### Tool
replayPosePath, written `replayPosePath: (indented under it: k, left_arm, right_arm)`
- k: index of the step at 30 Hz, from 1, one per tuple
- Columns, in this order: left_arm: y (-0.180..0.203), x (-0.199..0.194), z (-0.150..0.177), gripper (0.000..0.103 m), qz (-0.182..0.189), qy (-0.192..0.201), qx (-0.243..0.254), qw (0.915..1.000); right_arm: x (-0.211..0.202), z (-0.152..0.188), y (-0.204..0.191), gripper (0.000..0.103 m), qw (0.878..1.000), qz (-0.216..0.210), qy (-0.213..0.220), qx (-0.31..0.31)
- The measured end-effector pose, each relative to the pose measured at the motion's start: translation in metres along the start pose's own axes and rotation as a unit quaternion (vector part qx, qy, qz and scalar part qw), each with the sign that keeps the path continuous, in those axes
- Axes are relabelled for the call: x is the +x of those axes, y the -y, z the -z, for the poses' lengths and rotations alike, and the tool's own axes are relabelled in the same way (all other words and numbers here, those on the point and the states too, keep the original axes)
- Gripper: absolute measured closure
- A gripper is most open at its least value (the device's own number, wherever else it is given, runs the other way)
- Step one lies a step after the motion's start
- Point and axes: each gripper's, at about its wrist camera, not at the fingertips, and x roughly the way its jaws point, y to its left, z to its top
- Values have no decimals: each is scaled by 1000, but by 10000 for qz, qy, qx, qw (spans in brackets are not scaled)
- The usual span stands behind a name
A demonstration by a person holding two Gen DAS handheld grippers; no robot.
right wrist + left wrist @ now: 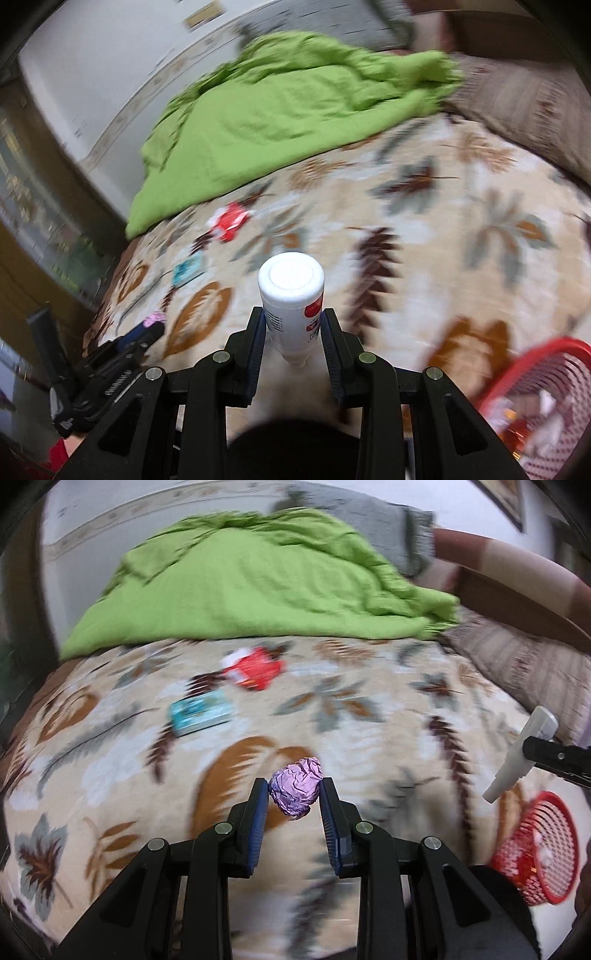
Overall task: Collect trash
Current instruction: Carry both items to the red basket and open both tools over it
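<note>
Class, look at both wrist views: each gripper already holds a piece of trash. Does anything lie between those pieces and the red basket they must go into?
Nothing visible does. The left gripper holds the purple foil ball, the right gripper the white bottle. Only bare patterned bedspread separates them from the red basket; both wrappers lie away from it.

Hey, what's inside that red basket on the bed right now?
The red basket holds some white crumpled pieces and something orange-red near its bottom. Its mesh wall, blur and the frame edge hide the rest, so I cannot tell what else it holds.
</note>
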Motion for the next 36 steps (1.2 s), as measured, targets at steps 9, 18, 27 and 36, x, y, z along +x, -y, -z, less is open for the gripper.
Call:
replayPosePath:
  k: [9,18,27,36]
  left_arm:
    - [133,-21,-12,76,1823,-203,1066,9772]
    - [264,-20,7,62,3236,-994,1935,9208]
    - [231,-20,-7,49,2831,-789,1650,9415]
    - [104,-18,-43,38,1332,-47,1091,9850]
  right_arm:
    - [-107,29,108,70,9884,1088,350,995]
    - [-146,58,155,59,9775,1489,215,1475]
    - [-139,37,149,48,9827,1246,450,1294]
    - [-59,-4,59,48,9990,263,111,344]
